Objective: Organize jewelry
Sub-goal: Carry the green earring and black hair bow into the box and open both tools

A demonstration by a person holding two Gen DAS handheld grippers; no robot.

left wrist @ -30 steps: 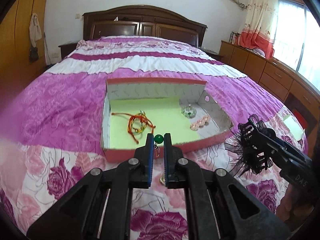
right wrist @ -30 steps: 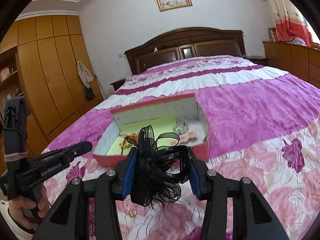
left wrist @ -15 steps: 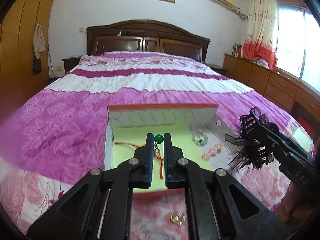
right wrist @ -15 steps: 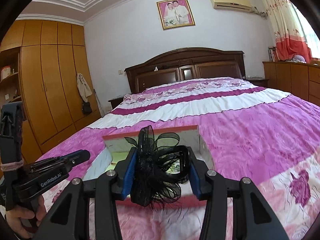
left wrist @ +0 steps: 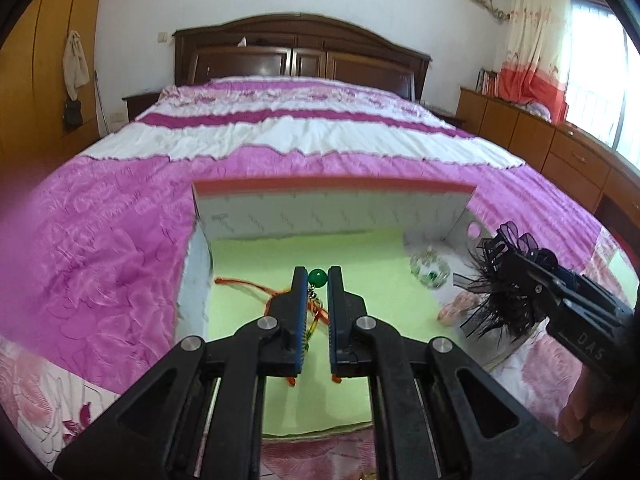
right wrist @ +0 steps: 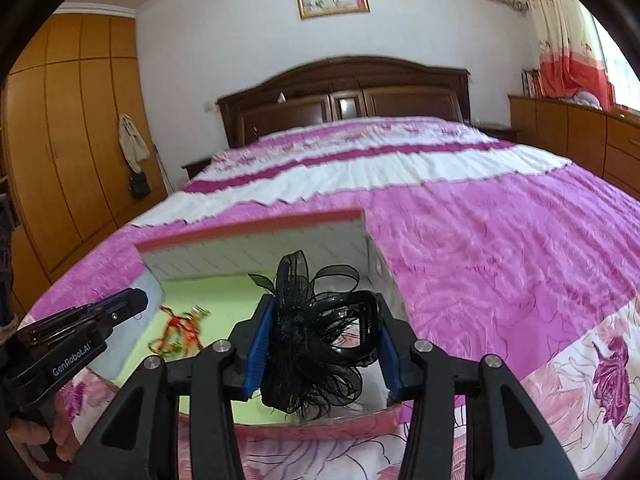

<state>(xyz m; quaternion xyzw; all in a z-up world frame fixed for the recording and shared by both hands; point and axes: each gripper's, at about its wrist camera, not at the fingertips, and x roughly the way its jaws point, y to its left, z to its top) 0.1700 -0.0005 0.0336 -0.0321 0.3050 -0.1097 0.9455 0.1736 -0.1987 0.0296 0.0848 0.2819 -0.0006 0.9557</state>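
Three pieces already lie on the green floor of the box: a red cord bracelet near its left wall, a clear beaded bracelet and a pink one by its right wall. Two remain to drop. Above the box floor, the left gripper pinches a green bead earring at its fingertips. Over the box's right side, the right gripper clamps a black feathered hair clip, filling its jaws.
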